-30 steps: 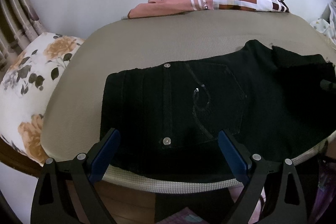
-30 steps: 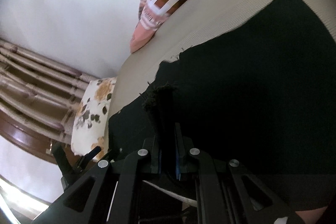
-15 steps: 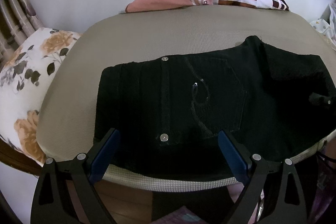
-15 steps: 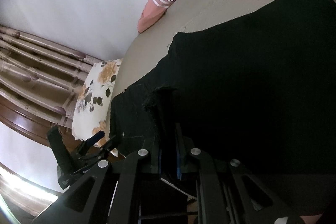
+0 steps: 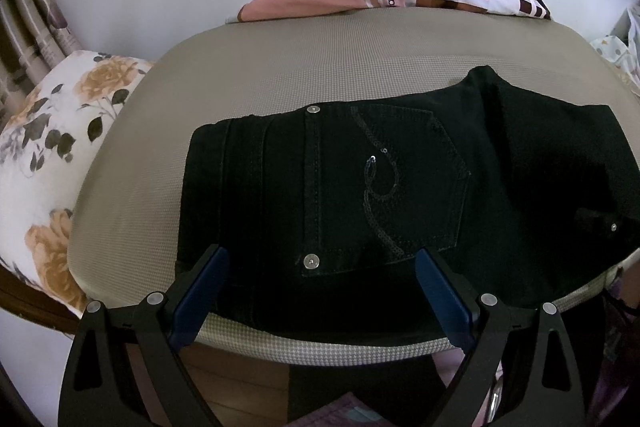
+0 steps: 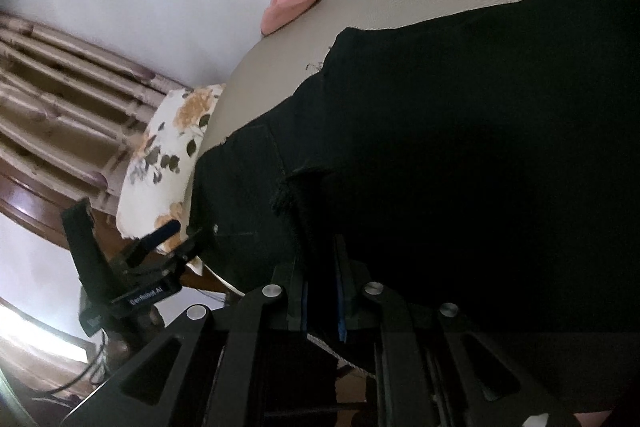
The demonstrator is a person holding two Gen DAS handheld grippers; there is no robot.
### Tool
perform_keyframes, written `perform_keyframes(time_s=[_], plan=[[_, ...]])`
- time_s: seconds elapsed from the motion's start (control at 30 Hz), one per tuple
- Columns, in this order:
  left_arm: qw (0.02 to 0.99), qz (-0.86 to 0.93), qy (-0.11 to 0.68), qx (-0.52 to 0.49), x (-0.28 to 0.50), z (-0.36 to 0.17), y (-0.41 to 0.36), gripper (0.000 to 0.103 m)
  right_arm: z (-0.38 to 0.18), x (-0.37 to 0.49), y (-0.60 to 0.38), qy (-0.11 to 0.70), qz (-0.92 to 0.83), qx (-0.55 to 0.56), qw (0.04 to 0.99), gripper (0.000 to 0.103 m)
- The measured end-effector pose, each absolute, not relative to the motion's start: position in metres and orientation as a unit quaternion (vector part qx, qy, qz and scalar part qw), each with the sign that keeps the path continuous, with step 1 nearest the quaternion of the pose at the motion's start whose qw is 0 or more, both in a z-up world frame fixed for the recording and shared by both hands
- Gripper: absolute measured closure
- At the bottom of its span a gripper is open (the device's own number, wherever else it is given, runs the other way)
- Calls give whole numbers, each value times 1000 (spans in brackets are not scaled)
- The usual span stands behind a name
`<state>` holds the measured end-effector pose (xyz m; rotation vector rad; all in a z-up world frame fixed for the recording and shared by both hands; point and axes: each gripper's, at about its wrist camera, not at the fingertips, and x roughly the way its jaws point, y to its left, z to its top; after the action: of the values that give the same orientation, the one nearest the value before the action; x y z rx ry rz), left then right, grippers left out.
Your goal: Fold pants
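The black pants (image 5: 360, 195) lie across the grey cushion (image 5: 280, 67) at frame centre, one end already doubled over the pocket side. The right gripper (image 6: 320, 247) pinches that frayed hem (image 6: 288, 187); releasing and smoothing likely remain. The left gripper (image 5: 320, 279) hangs wide, holding nothing.

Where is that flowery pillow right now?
In the left wrist view the floral pillow lies at the far left, beside the grey cushion's left edge, where the black pants lie.
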<state>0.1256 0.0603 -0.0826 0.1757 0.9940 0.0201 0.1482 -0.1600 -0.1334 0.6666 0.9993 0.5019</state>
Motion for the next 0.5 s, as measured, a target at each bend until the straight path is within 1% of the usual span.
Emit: perform_keyframes(time_s=[0.13,0.2,0.27,0.3,0.37,0.47,0.5], plan=[[875,10,476,84,126,-82,60,9,-134,147,-153,476,231,283,800,88],[875,9,477,82,126,-83,62,9,-134,146,-149,479,232,273,801,86],[875,9,478,81,126,-84,63,9,-133,146,-145,482,239,267,799,78],[875,9,478,81,127,-84,63,9,-132,145,-143,483,241,263,800,76],[875,9,478,81,127,-84,63,9,-130,143,-139,483,248,253,801,68],[875,9,478,81,127,-84,63,9,-127,141,-136,485,275,260,788,62],[874,9,478,81,127,-84,63,9,-127,140,-139,482,296,279,776,62]])
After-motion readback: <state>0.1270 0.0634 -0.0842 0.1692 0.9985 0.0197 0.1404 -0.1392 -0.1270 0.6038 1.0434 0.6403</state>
